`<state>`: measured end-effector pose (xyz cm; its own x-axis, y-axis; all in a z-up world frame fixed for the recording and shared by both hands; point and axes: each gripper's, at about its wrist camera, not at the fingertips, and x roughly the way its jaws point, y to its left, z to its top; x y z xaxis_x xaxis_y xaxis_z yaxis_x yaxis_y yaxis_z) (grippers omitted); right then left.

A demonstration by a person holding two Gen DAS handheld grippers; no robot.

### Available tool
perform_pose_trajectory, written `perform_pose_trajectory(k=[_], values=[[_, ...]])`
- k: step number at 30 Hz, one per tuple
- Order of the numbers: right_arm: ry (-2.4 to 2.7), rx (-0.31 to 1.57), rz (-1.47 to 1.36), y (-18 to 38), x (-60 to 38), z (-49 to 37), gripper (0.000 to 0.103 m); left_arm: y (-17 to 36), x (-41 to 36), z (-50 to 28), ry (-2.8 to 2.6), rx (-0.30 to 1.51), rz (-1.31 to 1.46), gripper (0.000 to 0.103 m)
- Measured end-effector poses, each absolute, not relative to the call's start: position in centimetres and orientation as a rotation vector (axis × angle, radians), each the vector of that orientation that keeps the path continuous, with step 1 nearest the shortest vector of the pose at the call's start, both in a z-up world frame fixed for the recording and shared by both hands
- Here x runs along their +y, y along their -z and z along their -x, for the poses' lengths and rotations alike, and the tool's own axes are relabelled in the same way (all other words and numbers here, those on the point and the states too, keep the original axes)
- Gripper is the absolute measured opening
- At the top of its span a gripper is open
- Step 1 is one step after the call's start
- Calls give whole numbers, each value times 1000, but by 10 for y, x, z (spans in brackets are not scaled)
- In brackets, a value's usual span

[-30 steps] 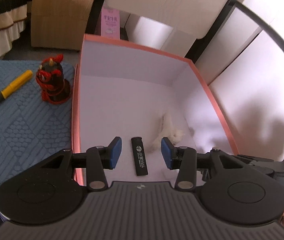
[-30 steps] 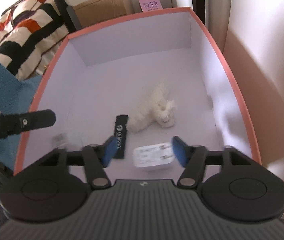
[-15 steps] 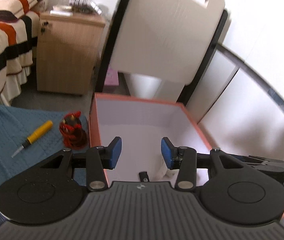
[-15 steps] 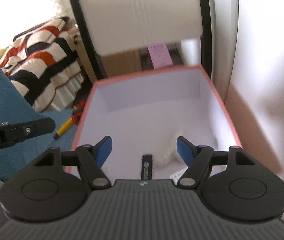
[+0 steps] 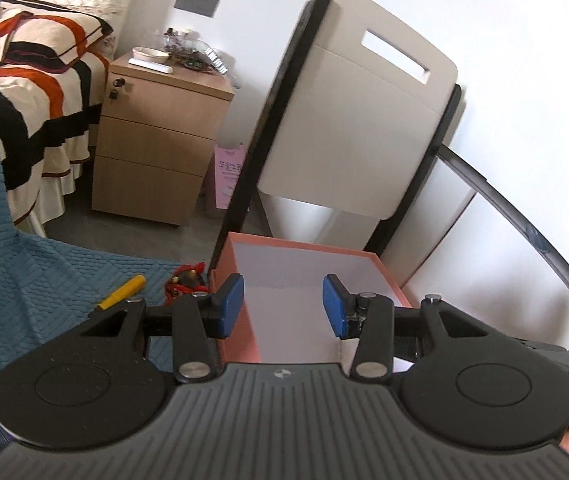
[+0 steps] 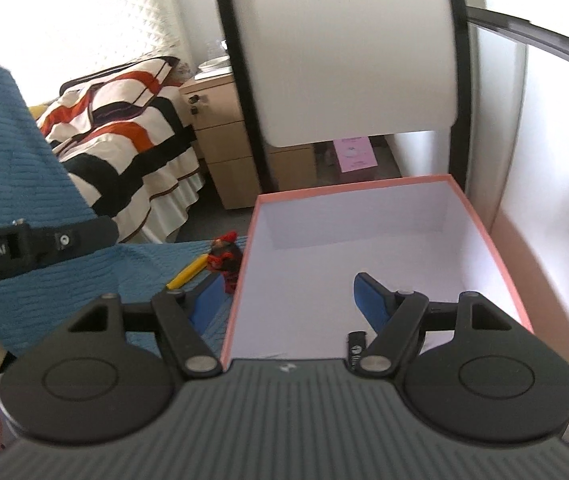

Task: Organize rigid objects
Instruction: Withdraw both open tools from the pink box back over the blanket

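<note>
The salmon-rimmed box [image 6: 484, 232] sits at the blue quilt's [image 5: 24, 280] edge, one black lighter [image 6: 355, 344] showing inside. You're between placements, I'd judge: next, reach left for the one yellow screwdriver [image 5: 122, 291] or one red-corded figurine [image 6: 225, 256]. Your left gripper [image 5: 283, 305] and right gripper [image 6: 284, 300] are both spread, empty.

The black lighter [image 6: 355, 345] is mostly hidden behind the tool body.

The box [image 6: 380, 240] stands at the right on the quilted cover [image 6: 84, 280]; a small figurine [image 6: 226, 258] sits just left of its wall, a screwdriver [image 6: 186, 272] further left; a lighter [image 6: 355, 346] lies in the box's near end; a drawer cabinet [image 5: 156, 136] stands far behind, a bed [image 5: 40, 92] to its left.
</note>
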<state>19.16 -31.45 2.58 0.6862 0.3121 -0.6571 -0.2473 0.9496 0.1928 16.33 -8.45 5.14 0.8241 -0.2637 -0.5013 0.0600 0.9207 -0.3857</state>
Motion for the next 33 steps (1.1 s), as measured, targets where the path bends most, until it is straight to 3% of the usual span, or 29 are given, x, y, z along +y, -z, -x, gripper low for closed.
perform_pose_trajectory(k=[33], values=[[-427,811,-5,48,-208,-135,73,17,11,-96,31,668,308,50]])
